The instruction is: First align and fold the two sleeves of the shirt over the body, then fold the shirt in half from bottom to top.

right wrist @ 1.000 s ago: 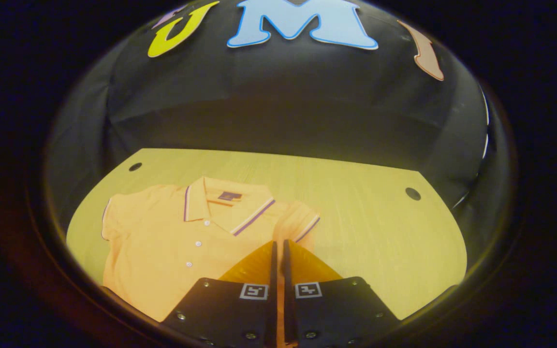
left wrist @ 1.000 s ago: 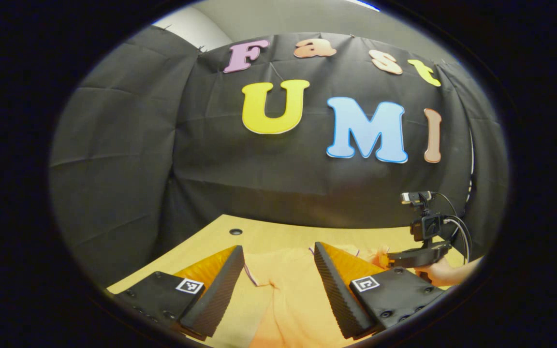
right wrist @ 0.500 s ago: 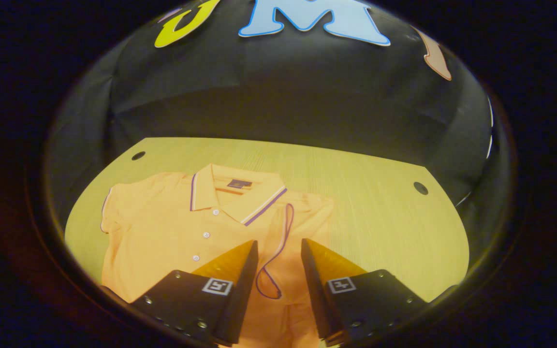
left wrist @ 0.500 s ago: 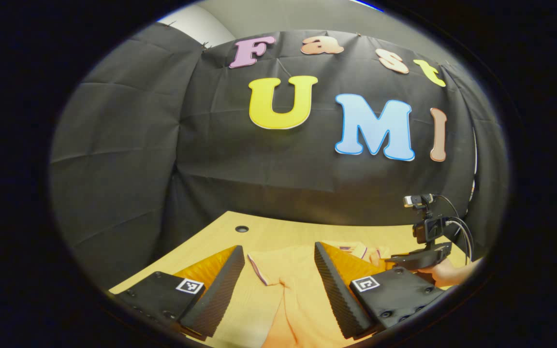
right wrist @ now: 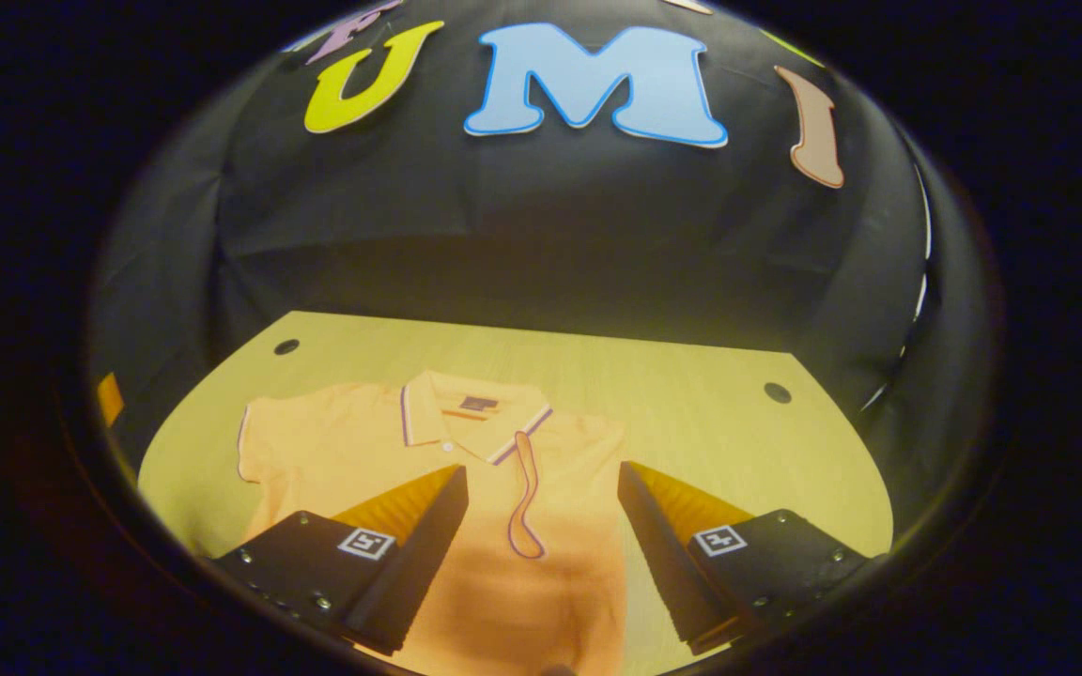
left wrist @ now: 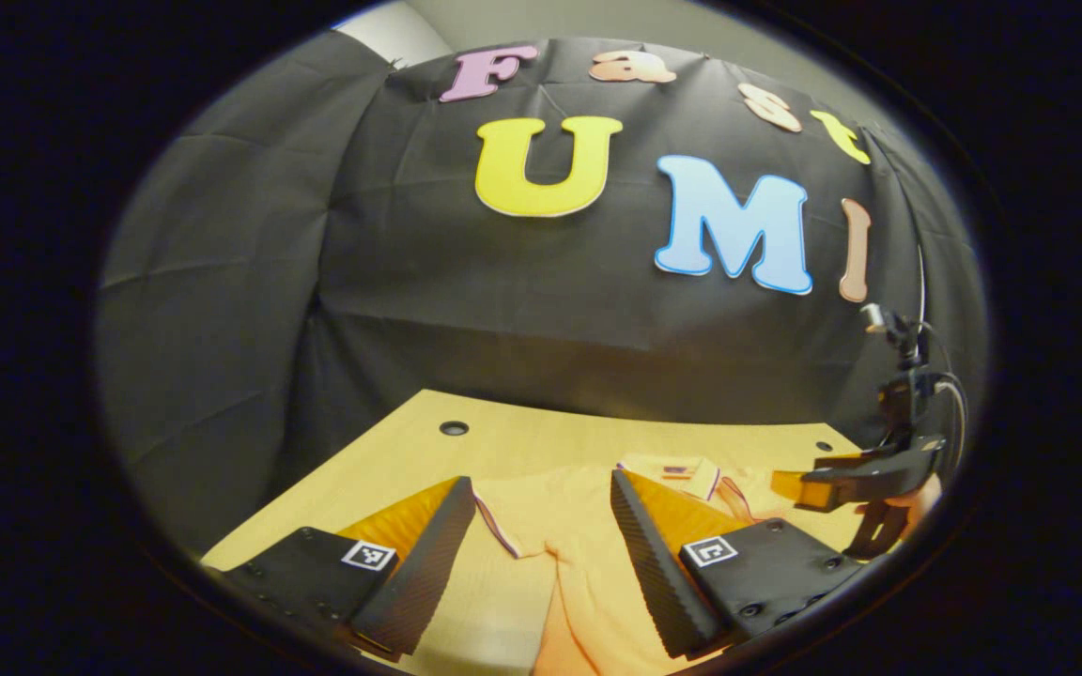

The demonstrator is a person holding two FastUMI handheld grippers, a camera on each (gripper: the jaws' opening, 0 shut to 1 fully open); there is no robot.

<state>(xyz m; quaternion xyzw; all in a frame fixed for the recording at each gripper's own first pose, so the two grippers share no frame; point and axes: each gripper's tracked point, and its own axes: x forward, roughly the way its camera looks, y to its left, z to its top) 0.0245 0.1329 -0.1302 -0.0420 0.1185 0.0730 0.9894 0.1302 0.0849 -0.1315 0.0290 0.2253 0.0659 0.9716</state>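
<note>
Fingers of our right tool [right wrist: 541, 545] stand wide apart at the bottom of the right gripper view, at about 7 and 5 o'clock, with nothing between them but the cloth lying below. We see the orange shirt [right wrist: 466, 469] spread flat on the yellow wooden table [right wrist: 710, 422], collar [right wrist: 471, 418] toward the far edge at 12 o'clock of the garment. One sleeve [right wrist: 527, 498], the one on the 3 o'clock side, lies turned in over the body, its striped cuff making a narrow loop just below the collar. The other sleeve [right wrist: 264, 446] lies out flat at 9 o'clock, its trimmed edge touching the table. Farther off, two small round holes sit near the table's far corners, and the black cloth wall rises behind.

In the left gripper view, our left tool [left wrist: 541, 554] is likewise spread wide and grips nothing; its fingers flank the shirt's outstretched sleeve [left wrist: 513, 512], whose striped cuff runs between them. Beyond, at 1 o'clock from the fingers, we make out the collar [left wrist: 677, 469]. At 3 o'clock, the right tool [left wrist: 809, 483] hangs above the table's far side with a hand [left wrist: 912, 498] holding it, cables trailing upward. We cannot tell from there whether it touches the cloth.
</note>
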